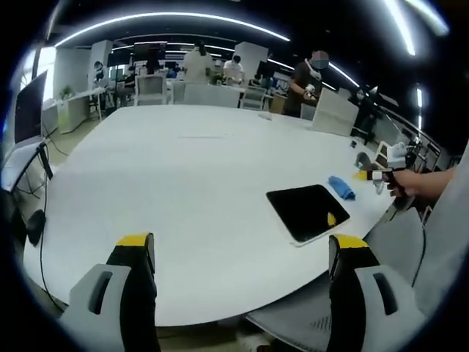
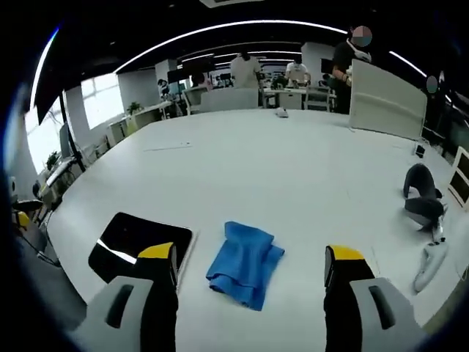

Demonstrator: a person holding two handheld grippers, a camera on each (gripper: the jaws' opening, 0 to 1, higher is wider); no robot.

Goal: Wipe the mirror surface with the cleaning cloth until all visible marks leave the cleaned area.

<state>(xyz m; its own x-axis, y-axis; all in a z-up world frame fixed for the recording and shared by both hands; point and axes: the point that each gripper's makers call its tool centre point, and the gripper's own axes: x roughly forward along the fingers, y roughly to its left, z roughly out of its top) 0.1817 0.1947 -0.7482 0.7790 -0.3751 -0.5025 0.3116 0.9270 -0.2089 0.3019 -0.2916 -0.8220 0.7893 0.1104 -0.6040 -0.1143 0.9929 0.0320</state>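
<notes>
Lying beside the mirror (image 2: 139,246) (untouched), blue cleaning cloth (image 2: 245,264).

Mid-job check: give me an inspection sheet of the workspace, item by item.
Surface: white table, mostly bare.
Job's things: mirror flat near the table edge, dark reflection; blue cloth crumpled beside it, apart.
Clutter: dark headset-like item and white object at the far side.
Grippers: left gripper open, empty; right gripper open, above the cloth, not gripping.
Cables: dark cable off the table edge.
Surroundings: open office, desks, people standing.
</notes>
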